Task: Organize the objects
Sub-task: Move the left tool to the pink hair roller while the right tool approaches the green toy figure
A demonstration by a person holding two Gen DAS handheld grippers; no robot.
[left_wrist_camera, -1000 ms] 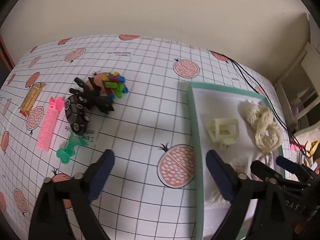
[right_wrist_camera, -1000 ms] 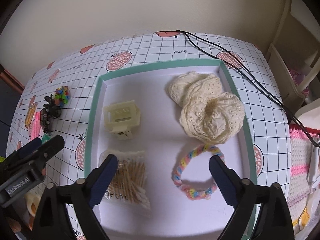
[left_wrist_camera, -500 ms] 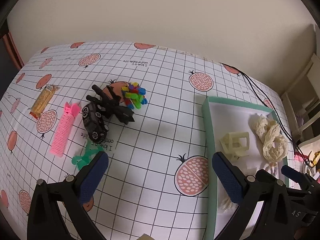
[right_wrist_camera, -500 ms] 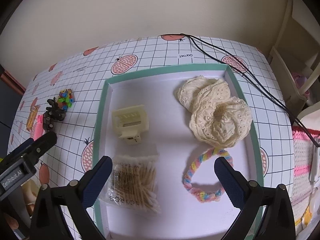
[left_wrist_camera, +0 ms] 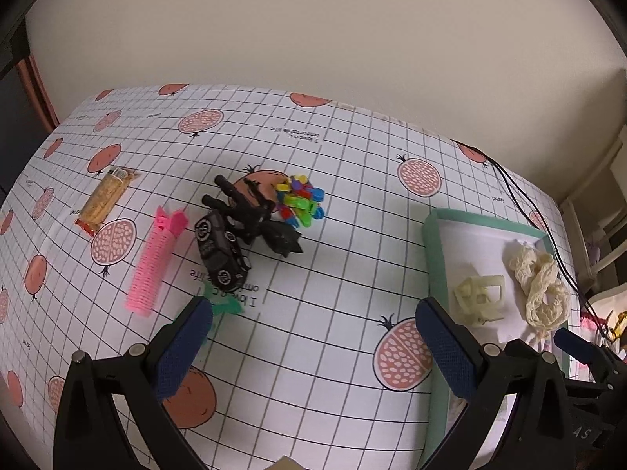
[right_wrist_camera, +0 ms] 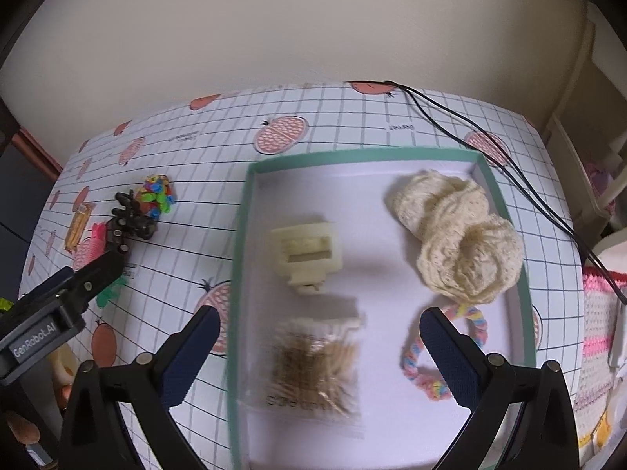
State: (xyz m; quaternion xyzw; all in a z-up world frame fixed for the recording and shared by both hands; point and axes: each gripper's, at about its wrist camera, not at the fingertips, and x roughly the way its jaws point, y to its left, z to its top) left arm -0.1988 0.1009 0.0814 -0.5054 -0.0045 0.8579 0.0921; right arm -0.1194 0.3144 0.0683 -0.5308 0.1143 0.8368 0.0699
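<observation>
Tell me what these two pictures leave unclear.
- Green item, left wrist view: partly behind the left tongs, shape unclear.
- Bag of sticks, right wrist view: blurred, print unreadable.
- Pastel braided ring, right wrist view: partly covered by a finger of the right tongs.
- Teal tray, left wrist view: near end hidden by tongs.

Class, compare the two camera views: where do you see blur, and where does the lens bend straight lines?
Right wrist view: the bag of sticks is smeared by blur, while the cream hair claw stays fairly clear. Left wrist view: the tablecloth grid bows outward, dark corners frame the picture, and the pink roller looks sharp.
</observation>
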